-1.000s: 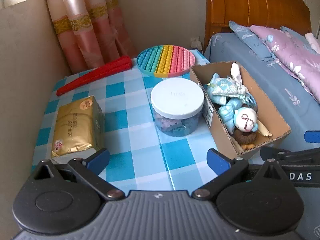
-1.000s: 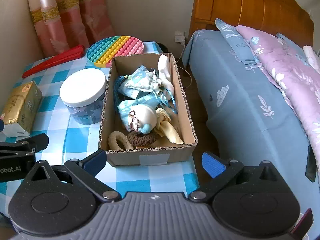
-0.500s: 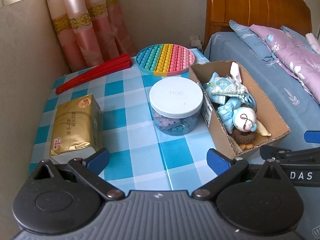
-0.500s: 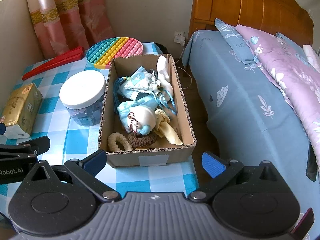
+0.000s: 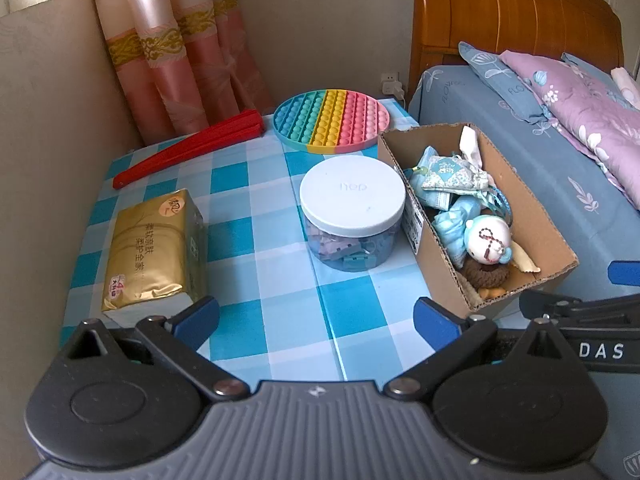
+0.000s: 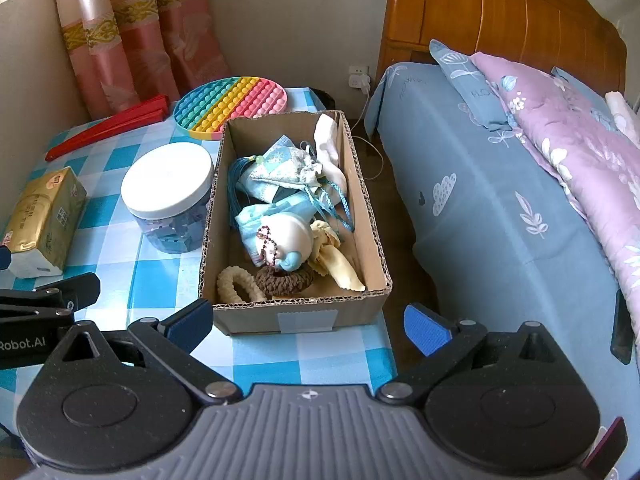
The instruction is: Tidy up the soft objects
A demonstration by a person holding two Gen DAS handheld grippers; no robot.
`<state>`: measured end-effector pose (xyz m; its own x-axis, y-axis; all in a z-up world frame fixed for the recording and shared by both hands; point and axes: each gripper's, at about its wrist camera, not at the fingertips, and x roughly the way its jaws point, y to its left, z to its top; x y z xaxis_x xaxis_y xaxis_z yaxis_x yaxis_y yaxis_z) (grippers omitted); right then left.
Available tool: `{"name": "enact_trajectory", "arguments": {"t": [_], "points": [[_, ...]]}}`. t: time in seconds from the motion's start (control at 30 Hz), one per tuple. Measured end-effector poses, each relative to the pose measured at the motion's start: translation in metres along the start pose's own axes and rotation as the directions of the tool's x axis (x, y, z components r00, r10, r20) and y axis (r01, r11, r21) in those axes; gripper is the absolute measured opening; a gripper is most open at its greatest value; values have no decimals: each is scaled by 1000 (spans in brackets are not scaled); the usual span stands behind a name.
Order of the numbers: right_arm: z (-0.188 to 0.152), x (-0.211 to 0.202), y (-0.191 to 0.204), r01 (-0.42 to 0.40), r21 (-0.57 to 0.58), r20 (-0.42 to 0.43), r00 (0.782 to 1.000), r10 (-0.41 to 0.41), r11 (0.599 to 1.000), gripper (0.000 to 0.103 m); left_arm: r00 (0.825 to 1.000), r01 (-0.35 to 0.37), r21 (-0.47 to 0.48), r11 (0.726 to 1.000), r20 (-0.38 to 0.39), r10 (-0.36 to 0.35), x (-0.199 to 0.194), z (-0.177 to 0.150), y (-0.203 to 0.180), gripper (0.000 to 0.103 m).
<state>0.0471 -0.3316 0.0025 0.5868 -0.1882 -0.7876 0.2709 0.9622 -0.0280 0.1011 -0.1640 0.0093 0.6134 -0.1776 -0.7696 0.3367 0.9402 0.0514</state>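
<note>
Bedroom corner: your checked table [image 5: 256,240] stands beside the bed [image 6: 500,208]. From the left, the tissue pack [image 5: 154,248], lidded jar [image 5: 352,204] and cardboard box [image 6: 372,240] sit exactly as a second ago. The soft objects [image 6: 280,208] lie heaped inside the box. Your left hand-held gripper [image 5: 316,316] and right hand-held gripper [image 6: 308,322] remain spread wide, carrying nothing; only the views have crept nearer.

Pink curtains [image 6: 120,40] hang in the upper left by a plain wall [image 6: 296,12]. A wooden bed [image 6: 500,12] with blue sheets [image 6: 480,208] fills the right side.
</note>
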Motion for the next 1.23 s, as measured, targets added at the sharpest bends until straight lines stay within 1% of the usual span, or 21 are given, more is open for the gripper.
{"name": "enact_trajectory", "arguments": {"t": [1.23], "points": [[0,-4,1,5,-6,4,1000,-5,1000,103,1000,3,-4,1000,0,-3,-8,0,-2,102]]}}
